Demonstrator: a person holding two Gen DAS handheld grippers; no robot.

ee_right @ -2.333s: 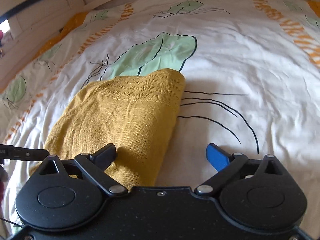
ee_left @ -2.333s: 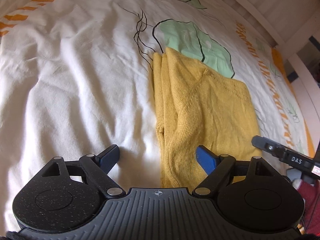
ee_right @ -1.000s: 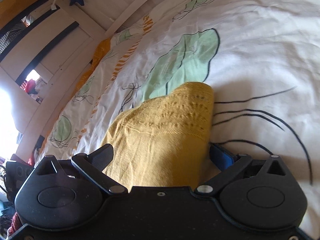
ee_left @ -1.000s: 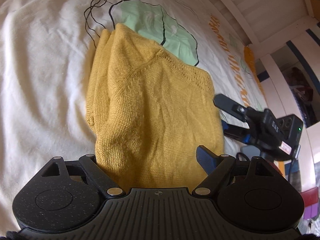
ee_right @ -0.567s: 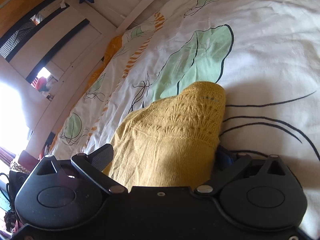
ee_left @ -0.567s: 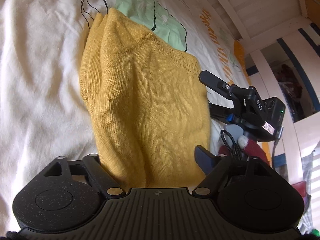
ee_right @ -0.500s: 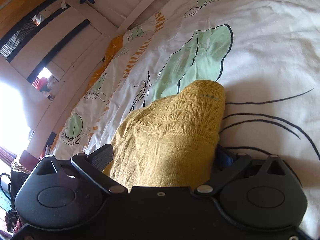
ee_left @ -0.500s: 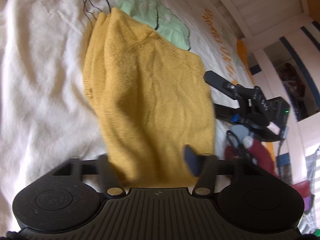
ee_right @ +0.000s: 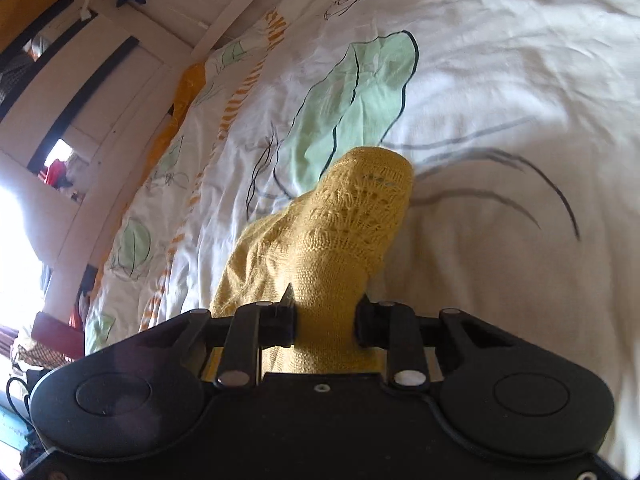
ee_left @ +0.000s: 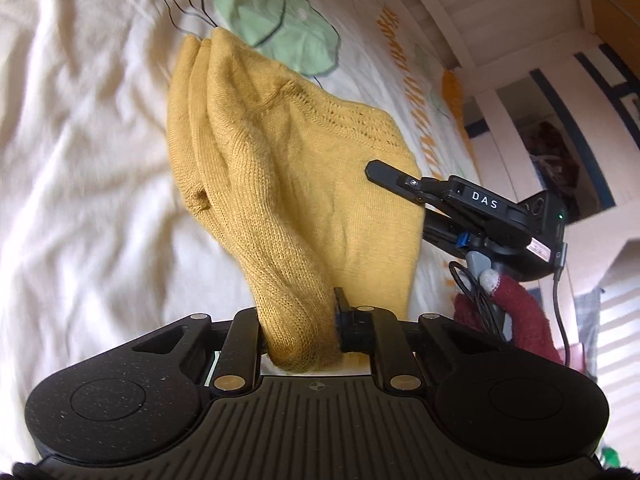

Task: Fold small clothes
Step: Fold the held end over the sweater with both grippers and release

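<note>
A folded mustard-yellow knit garment [ee_left: 304,168] lies on the white printed bedsheet [ee_left: 80,160]. My left gripper [ee_left: 298,312] has its jaws closing, and its pads pinch a bunched near corner of the knit, which rises from the bed toward it. In the right wrist view the lace-patterned end of the garment [ee_right: 348,232] is gathered between the jaws of my right gripper [ee_right: 326,312], also closing and pressing on the cloth. The right gripper's finger [ee_left: 400,178] shows in the left wrist view at the garment's right edge.
The sheet carries a green leaf print [ee_right: 352,112] just beyond the garment. A white wooden bed frame [ee_left: 500,12] borders the bed. A dark red sleeve [ee_left: 524,312] and a black cable [ee_left: 560,320] hang below the right gripper.
Both grippers went from wide open around the garment's near edge to closed on it. The gripped cloth has bunched and lifted off the sheet.
</note>
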